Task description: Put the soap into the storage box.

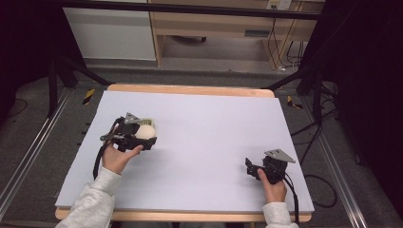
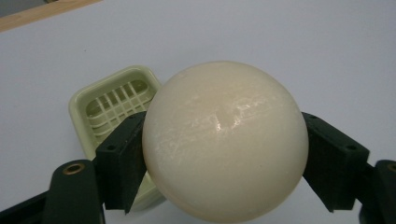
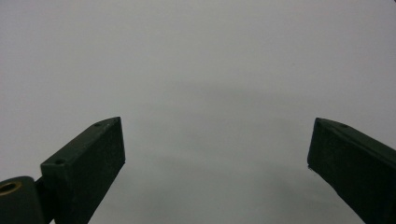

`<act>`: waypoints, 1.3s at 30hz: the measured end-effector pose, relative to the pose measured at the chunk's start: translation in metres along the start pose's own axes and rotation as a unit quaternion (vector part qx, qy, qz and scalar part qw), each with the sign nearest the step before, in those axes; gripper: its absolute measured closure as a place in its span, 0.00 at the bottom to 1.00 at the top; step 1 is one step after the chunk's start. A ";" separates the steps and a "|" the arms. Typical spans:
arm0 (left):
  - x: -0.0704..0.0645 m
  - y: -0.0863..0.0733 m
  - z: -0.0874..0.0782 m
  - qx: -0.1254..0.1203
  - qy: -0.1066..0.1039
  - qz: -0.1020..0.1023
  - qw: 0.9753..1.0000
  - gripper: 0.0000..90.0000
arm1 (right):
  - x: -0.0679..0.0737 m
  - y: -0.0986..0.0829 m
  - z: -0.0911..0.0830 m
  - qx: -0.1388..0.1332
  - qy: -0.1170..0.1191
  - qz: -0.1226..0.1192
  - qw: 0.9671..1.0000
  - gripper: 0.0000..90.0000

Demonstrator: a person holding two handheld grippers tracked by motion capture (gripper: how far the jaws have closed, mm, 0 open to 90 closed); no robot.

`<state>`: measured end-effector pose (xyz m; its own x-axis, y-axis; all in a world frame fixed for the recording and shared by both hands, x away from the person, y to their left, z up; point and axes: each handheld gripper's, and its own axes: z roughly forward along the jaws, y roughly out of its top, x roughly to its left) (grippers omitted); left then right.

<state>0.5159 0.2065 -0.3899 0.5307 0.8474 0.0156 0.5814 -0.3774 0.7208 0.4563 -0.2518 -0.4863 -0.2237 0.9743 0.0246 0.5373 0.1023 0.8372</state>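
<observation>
A cream-white ball (image 2: 225, 140) sits clamped between the two black jaws of my left gripper (image 2: 224, 161), which is shut on it. Just behind and to the left of the ball lies a pale green slotted dish (image 2: 112, 105) on the white table. In the high view the left gripper (image 1: 142, 135) holds the ball (image 1: 146, 131) at the table's left, with the dish (image 1: 148, 122) peeking out behind it. My right gripper (image 1: 250, 166) rests near the front right of the table, and in its own view the right gripper (image 3: 217, 154) stands open with bare table between its jaws.
The white table top (image 1: 204, 128) has a wooden rim (image 1: 190, 89) at the far edge. Cables trail from both grippers toward the person's sleeves. Dark frame legs and floor cables (image 1: 313, 128) lie beyond the table's right side.
</observation>
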 end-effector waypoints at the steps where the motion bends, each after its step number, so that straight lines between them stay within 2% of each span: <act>1: 0.002 0.000 0.000 -0.001 0.001 -0.001 1.000 0.26 | 0.000 0.000 0.000 0.000 0.000 0.000 1.000 0.05; 16: 0.027 0.001 0.020 0.017 0.019 -0.022 0.999 0.26 | 0.000 0.000 0.000 0.000 0.001 0.001 1.000 0.05; 24: 0.037 0.000 0.027 0.016 0.023 -0.034 0.999 0.26 | 0.000 0.000 0.000 0.001 0.002 0.001 1.000 0.05; 39: 0.045 0.000 0.041 0.024 0.026 -0.044 0.998 0.26 | 0.000 0.000 0.000 0.001 0.002 0.002 1.000 0.05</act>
<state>0.5654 0.2291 -0.4175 0.4438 0.8961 -0.0088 0.6534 -0.3168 0.6875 0.4566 -0.2522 -0.4864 -0.2245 0.9740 0.0292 0.5392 0.0992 0.8363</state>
